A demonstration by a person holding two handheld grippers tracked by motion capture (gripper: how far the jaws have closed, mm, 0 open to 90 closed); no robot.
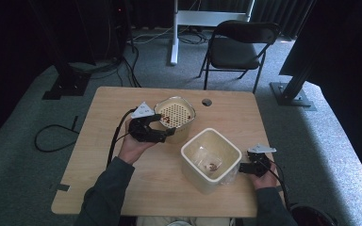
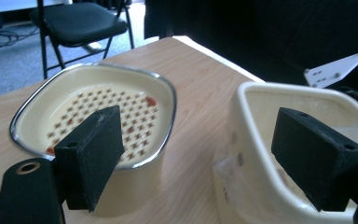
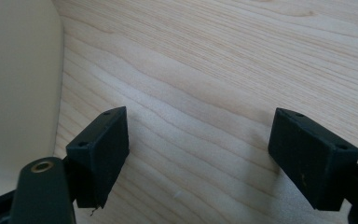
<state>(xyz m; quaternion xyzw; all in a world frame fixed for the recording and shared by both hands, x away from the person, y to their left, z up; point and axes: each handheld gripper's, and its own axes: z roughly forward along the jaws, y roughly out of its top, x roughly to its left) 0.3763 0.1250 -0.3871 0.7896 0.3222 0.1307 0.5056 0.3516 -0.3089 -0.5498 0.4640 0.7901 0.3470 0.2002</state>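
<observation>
A cream perforated strainer (image 1: 174,114) with a metal rim stands on the wooden table (image 1: 122,188), a few red bits (image 2: 150,100) on its holes. To its right stands a square cream bin (image 1: 210,157) with a clear liner and some reddish bits (image 1: 212,165) at the bottom. My left gripper (image 1: 165,126) is open, its jaws either side of the strainer's near wall; in the left gripper view (image 2: 209,158) the strainer (image 2: 98,107) and bin (image 2: 261,140) lie ahead. My right gripper (image 1: 243,167) stands open beside the bin's right wall (image 3: 18,93), bare wood between its jaws (image 3: 198,158).
A black folding chair (image 1: 238,44) stands beyond the table's far edge. A round cable hole (image 1: 207,102) sits near the far edge of the tabletop. Cables (image 1: 52,136) lie on the carpet at left, and black stand bases (image 1: 292,94) flank the table.
</observation>
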